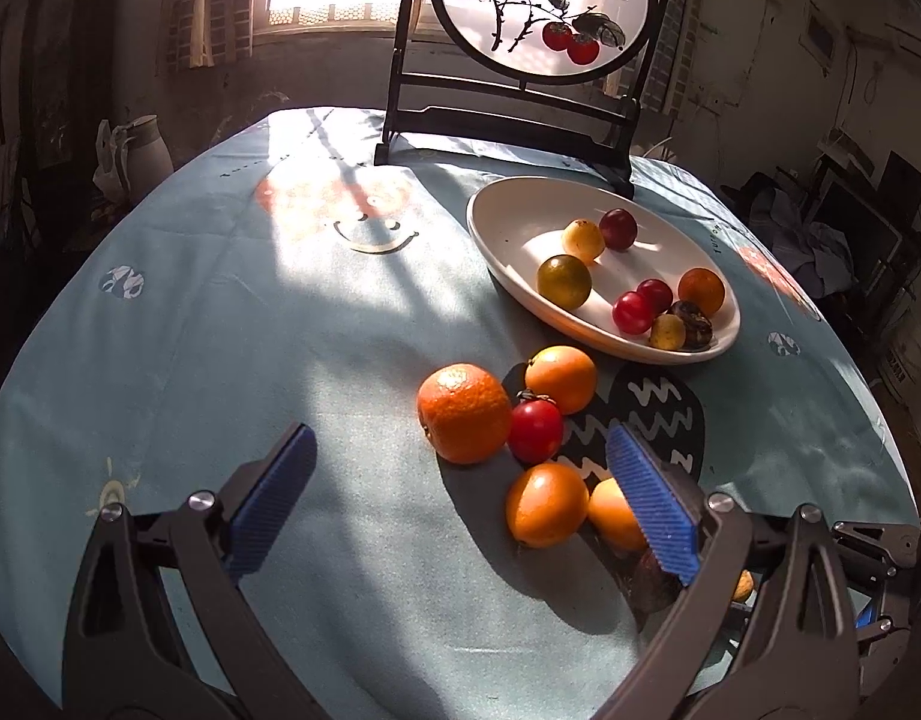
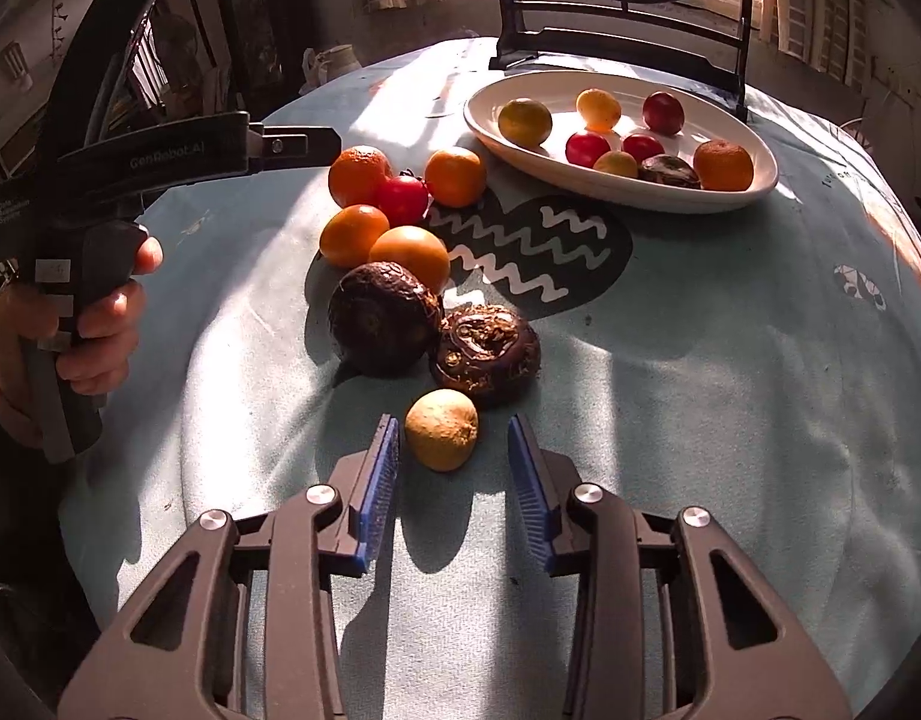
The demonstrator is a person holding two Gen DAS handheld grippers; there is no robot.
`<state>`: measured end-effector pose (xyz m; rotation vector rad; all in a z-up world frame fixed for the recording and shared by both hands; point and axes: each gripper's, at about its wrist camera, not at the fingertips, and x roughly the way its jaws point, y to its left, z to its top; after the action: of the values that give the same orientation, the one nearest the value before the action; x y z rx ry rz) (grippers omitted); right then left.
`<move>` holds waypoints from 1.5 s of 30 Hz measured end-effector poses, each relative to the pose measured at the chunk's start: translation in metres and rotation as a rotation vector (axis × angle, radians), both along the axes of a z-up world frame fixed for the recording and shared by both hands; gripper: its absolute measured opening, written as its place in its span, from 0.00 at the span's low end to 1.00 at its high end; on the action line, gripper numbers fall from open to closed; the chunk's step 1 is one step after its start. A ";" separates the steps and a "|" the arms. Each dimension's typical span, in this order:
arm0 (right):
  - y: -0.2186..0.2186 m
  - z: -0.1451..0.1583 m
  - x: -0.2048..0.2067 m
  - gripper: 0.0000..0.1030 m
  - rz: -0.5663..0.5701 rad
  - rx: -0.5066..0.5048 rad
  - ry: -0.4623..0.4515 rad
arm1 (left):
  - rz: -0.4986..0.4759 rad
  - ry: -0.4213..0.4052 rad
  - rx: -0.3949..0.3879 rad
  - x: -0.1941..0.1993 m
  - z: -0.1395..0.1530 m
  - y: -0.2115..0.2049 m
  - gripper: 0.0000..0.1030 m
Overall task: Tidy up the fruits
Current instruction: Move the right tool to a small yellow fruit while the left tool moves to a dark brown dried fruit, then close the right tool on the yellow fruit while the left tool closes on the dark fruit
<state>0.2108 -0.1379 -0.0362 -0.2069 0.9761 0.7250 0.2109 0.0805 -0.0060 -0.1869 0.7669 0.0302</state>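
We have the right claw (image 2: 451,462) low over the desk (image 2: 700,420), its blue pads either side of a small yellowish fruit (image 2: 441,429); the jaws stand narrow, with daylight showing on both sides of the fruit, so nothing is held yet. That fruit looks light, firm and roundish with a dull, slightly rough skin, so we would take it across its widest middle and squeeze gently; a round thing can roll out of flat pads. Just beyond it lie two dark, knobbly bulbs (image 2: 436,330), touching each other, which we judge heavier and harder. Further on sits a cluster of oranges (image 2: 364,174) with a red tomato (image 2: 403,199), likely soft and easily bruised. The white dish (image 2: 628,195) beyond already holds several small fruits. Our left claw (image 1: 460,498) hangs wide open and empty near that cluster. The left tool's body reads "GenRobot.AI"; the smaller print beside it is too blurred for us to read. The round screen (image 1: 538,12) behind the dish bears brush characters we cannot make out.
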 end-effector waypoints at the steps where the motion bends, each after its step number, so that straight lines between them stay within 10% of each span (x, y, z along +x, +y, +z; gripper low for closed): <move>1: 0.000 0.000 0.000 0.38 0.001 0.000 0.002 | 0.000 0.000 -0.001 0.000 0.000 0.000 0.96; 18: -0.005 0.000 0.007 0.25 -0.010 0.070 0.049 | 0.008 0.011 -0.012 -0.001 -0.002 0.002 0.96; 24: -0.035 0.016 0.020 0.24 -0.140 0.192 0.041 | -0.151 0.011 -0.061 -0.013 -0.004 -0.013 0.95; 31: -0.048 0.013 0.030 0.24 -0.223 0.195 0.064 | -0.420 0.050 0.001 -0.032 -0.015 -0.064 0.62; 45: -0.046 0.015 0.023 0.24 -0.207 0.175 0.031 | -0.460 0.150 0.036 -0.022 -0.036 -0.089 0.42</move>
<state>0.2339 -0.1843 -0.0216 0.0581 0.9424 0.6208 0.1894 -0.0083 -0.0421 0.0295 0.9435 -0.3811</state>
